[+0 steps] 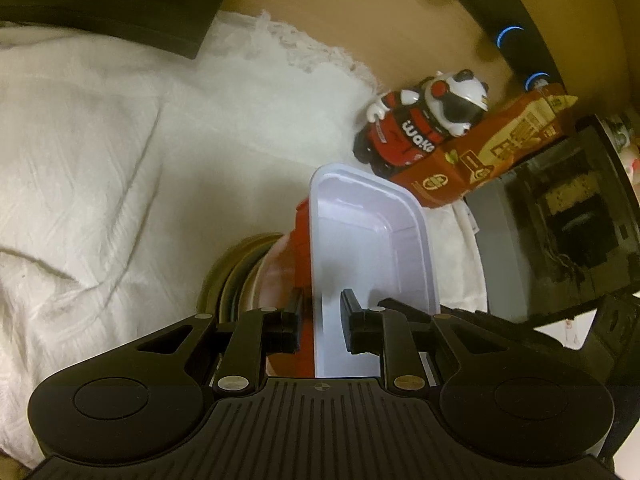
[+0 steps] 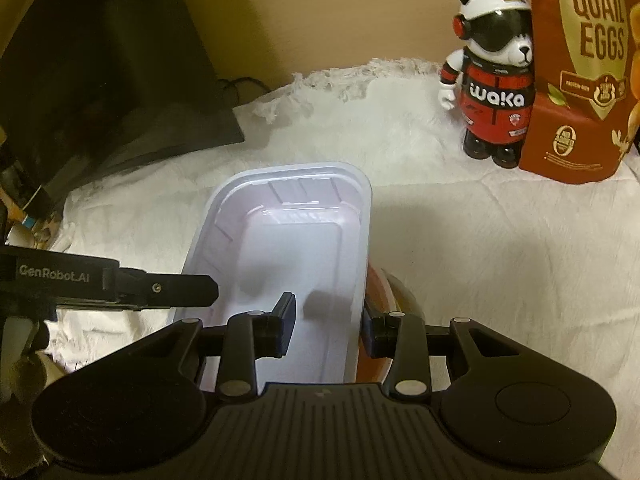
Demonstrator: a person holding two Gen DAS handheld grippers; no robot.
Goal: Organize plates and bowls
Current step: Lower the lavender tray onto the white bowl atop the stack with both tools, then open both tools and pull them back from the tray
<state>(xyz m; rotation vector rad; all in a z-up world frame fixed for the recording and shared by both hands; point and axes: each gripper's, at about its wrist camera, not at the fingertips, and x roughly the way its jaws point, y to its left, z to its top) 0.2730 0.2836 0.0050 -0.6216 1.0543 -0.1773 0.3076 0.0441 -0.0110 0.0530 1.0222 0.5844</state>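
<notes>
A white rectangular plastic tray (image 2: 296, 240) sits on top of a red dish (image 1: 302, 248) and a stack of round plates (image 1: 232, 276) on a white cloth. My left gripper (image 1: 320, 320) straddles the tray's rim, one finger outside by the red dish, one inside the tray; the jaws stand a little apart around the rim. My right gripper (image 2: 329, 328) straddles the tray's right wall in the same way, with an orange-red dish (image 2: 380, 284) just beyond it. The left gripper's finger (image 2: 176, 290) shows at the tray's left side.
A panda figurine (image 2: 492, 76) and a red quail-egg bag (image 2: 580, 68) stand at the back right. A black monitor base (image 2: 112, 68) is at the back left. A dark appliance (image 1: 560, 220) stands to the right in the left wrist view. White cloth (image 1: 100, 160) covers the table.
</notes>
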